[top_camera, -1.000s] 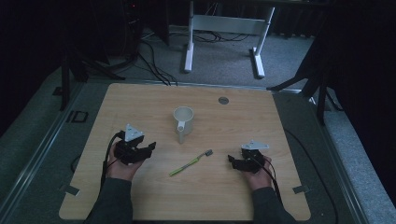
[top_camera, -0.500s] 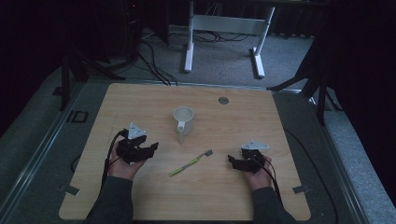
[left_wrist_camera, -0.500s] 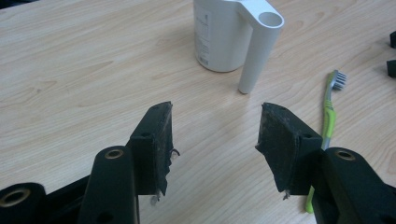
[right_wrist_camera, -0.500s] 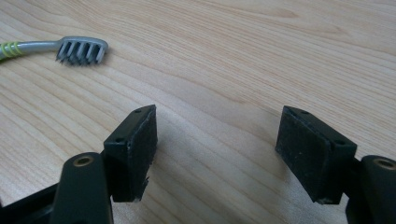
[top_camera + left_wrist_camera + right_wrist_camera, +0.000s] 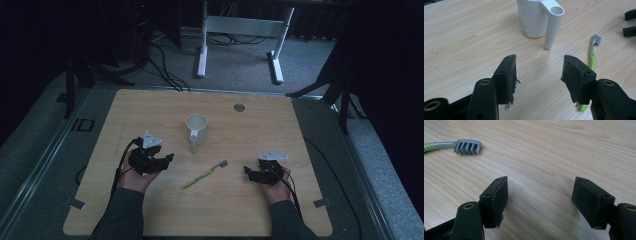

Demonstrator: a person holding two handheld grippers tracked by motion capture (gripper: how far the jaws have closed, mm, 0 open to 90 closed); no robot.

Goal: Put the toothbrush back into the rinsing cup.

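Observation:
A white mug (image 5: 196,130) stands mid-table, its thick handle (image 5: 551,27) turned toward me. A green toothbrush (image 5: 203,175) with a grey head (image 5: 467,146) lies in front of it, between my two grippers. My left gripper (image 5: 166,159) rests low on the left, open and holding nothing. In the left gripper view this gripper (image 5: 539,72) faces the mug (image 5: 531,18), with the toothbrush (image 5: 592,56) beside its right jaw. My right gripper (image 5: 248,173) is open and holds nothing. In its own view the right gripper (image 5: 540,197) has bare wood between the jaws, the brush head up to the left.
The wooden table (image 5: 280,135) has a round grey grommet (image 5: 239,107) near its far edge. Beyond it are white desk legs (image 5: 202,45) and cables on grey carpet. The other gripper's jaws (image 5: 630,23) appear at the top right of the left gripper view.
My left gripper has slid a little to the right, toward the toothbrush and mug. The right gripper, mug and toothbrush have not moved.

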